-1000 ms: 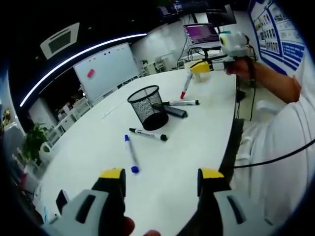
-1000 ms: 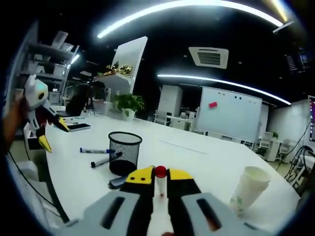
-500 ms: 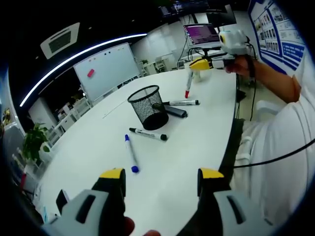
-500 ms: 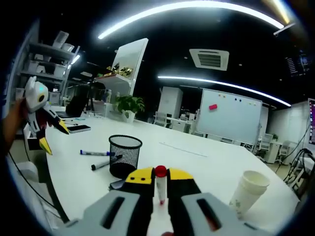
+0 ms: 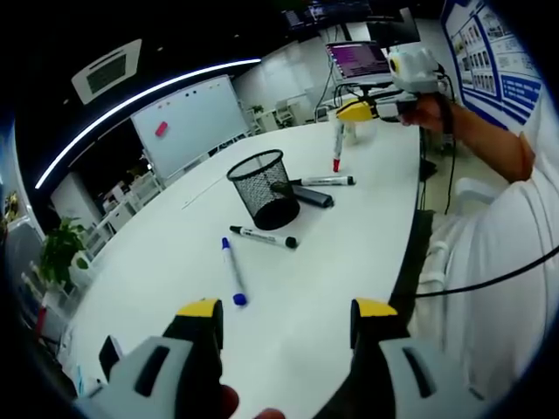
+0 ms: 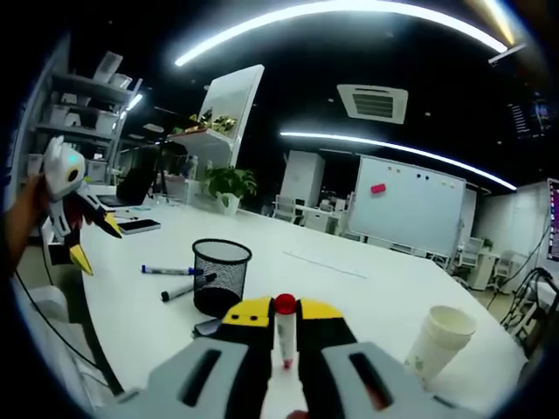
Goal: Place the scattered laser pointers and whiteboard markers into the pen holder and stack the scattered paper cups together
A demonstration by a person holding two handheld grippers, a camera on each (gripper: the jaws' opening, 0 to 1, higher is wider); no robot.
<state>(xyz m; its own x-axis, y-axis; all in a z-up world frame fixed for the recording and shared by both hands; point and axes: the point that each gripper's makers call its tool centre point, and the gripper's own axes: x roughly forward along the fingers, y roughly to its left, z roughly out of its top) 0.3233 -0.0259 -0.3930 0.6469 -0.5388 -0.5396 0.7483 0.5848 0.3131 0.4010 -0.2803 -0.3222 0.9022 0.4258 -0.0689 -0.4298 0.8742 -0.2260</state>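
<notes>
Since a second ago your right gripper (image 5: 356,111) has carried the red marker (image 5: 336,148) a bit higher and nearer the pen holder (image 5: 263,189); the marker hangs more upright now, tip off the worktop (image 5: 349,253). Your right fingers are pinched on the red marker (image 6: 284,327), red cap poking up between the yellow tips of the right gripper (image 6: 281,316), pen holder (image 6: 219,275) just beyond and left of them. Paper cup (image 6: 441,343) stands right of those fingers. Your left gripper (image 5: 279,316) has fingers spread wide, holding nothing, above the worktop. Ahead of the left fingers lie a blue marker (image 5: 231,271), then a black marker (image 5: 262,236) near the holder's base. Behind the holder lie another black marker (image 5: 322,182) and a dark pointer (image 5: 306,196), touching the holder.
</notes>
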